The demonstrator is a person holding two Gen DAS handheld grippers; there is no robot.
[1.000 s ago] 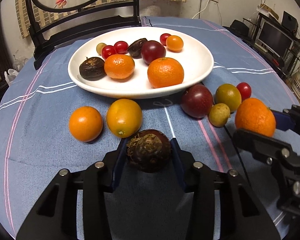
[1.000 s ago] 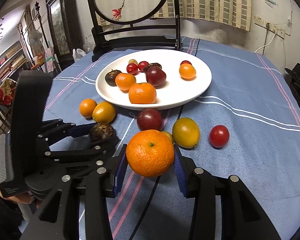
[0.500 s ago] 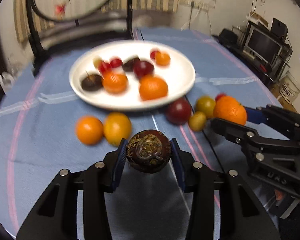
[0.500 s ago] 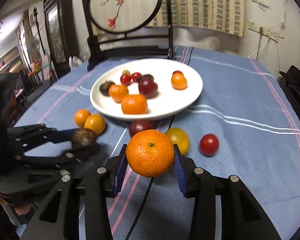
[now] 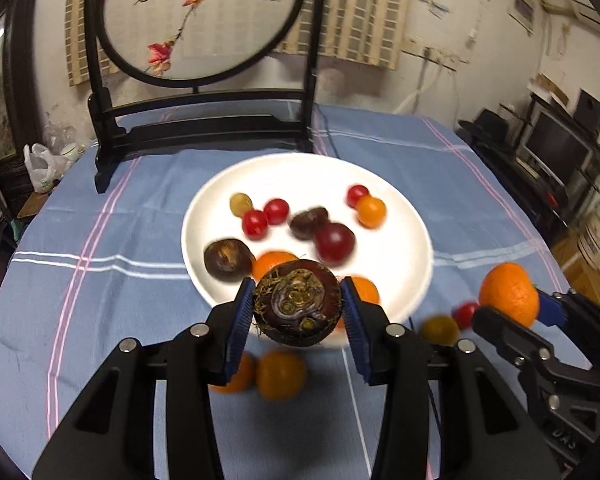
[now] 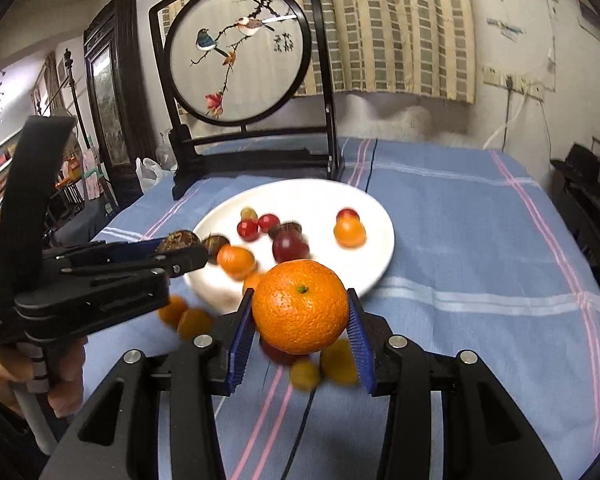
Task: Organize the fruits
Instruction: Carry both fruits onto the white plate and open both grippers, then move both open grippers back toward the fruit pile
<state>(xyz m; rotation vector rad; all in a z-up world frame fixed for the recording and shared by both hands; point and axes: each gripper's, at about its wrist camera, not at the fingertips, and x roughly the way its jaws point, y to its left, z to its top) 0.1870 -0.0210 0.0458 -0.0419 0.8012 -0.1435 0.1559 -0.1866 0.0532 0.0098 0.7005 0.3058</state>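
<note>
My left gripper [image 5: 298,312] is shut on a dark brown water chestnut [image 5: 298,304] and holds it in the air above the near rim of the white plate [image 5: 404,256]. My right gripper [image 6: 300,320] is shut on a large orange [image 6: 300,306], held in the air in front of the plate [image 6: 380,236]. The plate holds cherry tomatoes, dark plums, oranges and a brown chestnut [image 5: 228,258]. The left gripper also shows in the right wrist view [image 6: 180,246], and the right gripper with its orange in the left wrist view [image 5: 508,300].
Loose fruit lies on the blue striped cloth below the grippers: two small oranges [image 5: 280,374], a yellow-green fruit [image 5: 440,330] and a red tomato [image 5: 464,314]. A black framed round screen [image 5: 204,20] stands behind the plate. A TV shelf [image 5: 556,148] is at the right.
Both grippers have risen from the table with their fruit and moved forward toward the plate. The loose fruit on the cloth now lies under them.
</note>
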